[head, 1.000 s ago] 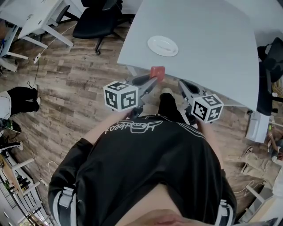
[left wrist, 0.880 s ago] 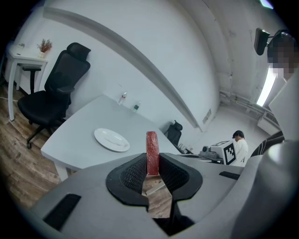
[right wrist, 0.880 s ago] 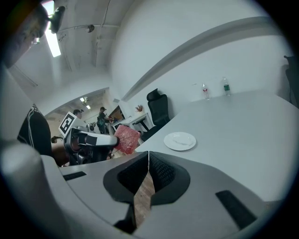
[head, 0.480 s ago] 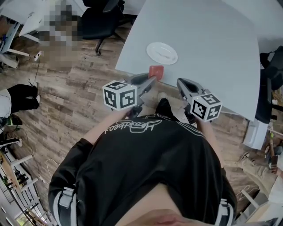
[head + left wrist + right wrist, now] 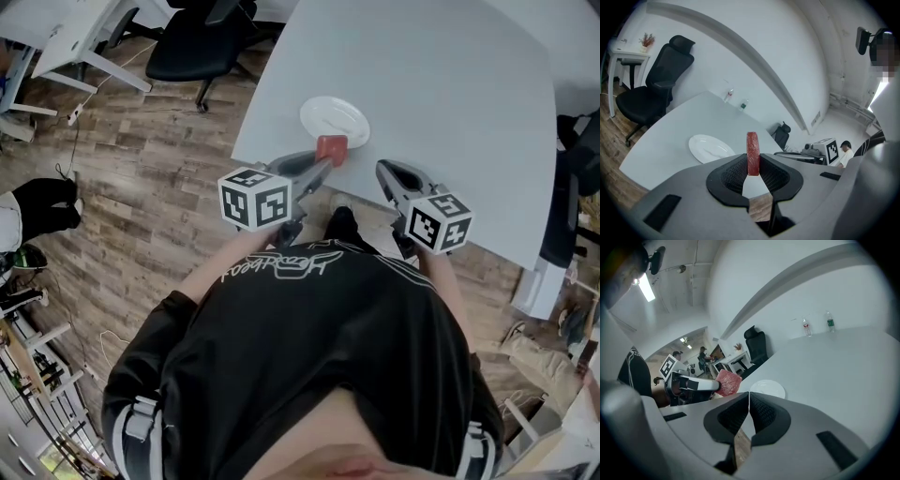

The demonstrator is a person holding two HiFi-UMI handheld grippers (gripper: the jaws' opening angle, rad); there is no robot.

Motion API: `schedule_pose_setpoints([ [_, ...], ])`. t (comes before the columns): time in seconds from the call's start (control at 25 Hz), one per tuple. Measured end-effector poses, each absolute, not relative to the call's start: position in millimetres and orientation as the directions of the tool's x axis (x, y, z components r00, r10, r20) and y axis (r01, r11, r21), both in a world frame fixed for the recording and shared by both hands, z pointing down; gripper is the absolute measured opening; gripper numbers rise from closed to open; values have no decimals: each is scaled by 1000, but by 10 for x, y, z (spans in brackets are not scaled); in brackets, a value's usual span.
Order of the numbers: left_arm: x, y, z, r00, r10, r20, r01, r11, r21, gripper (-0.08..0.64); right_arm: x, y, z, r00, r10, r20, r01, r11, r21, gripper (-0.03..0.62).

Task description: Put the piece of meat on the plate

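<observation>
Red meat (image 5: 753,149) stands edge-on, clamped between the jaws of the left gripper (image 5: 753,168), gripped low so most juts clear for setting down. Alongside, the right gripper (image 5: 748,405) has its jaws together on nothing, likely idle. Ahead of the left jaws, slightly leftward, the white plate (image 5: 708,148) waits.

Your left tool (image 5: 753,160) has its jaws pressed on the piece of meat (image 5: 753,146), a red slab standing upright and edge-on, its top poking above the pads. Ahead of the tool and a little to its left, the white plate (image 5: 710,148) lies on the pale desk (image 5: 661,140). Farther left stands a black office chair (image 5: 654,91). Two bottles (image 5: 729,95) sit at the desk's far edge.
</observation>
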State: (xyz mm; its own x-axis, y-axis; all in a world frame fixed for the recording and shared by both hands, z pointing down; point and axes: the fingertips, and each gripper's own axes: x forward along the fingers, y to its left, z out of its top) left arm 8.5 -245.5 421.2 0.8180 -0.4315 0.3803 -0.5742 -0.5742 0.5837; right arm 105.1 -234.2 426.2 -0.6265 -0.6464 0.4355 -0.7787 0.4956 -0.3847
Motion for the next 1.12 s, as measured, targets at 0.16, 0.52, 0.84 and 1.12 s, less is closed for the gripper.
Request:
schedule_pose_setpoints([
  [0.16,193,-2597,4341,816,-415,403,-578,-554,600,81,1126,-2502,4356,-630,-631,454,-776,490,-397,12],
  [0.52,365,-2946,4518,806,-398,438,-592,-541,598,81,1250,-2892,4500,-645,-601,472,-764,489,-421,12],
  [0.84,383,-3085,4749,786,-387,482,-618,-510,599,81,1282,-3080,4627,-658,-574,488,-753,494,-435,12],
  [1.12,399,-3152,4912,772,-378,511,-635,-495,593,81,1270,-3123,4756,-666,-552,503,-746,490,-450,12],
])
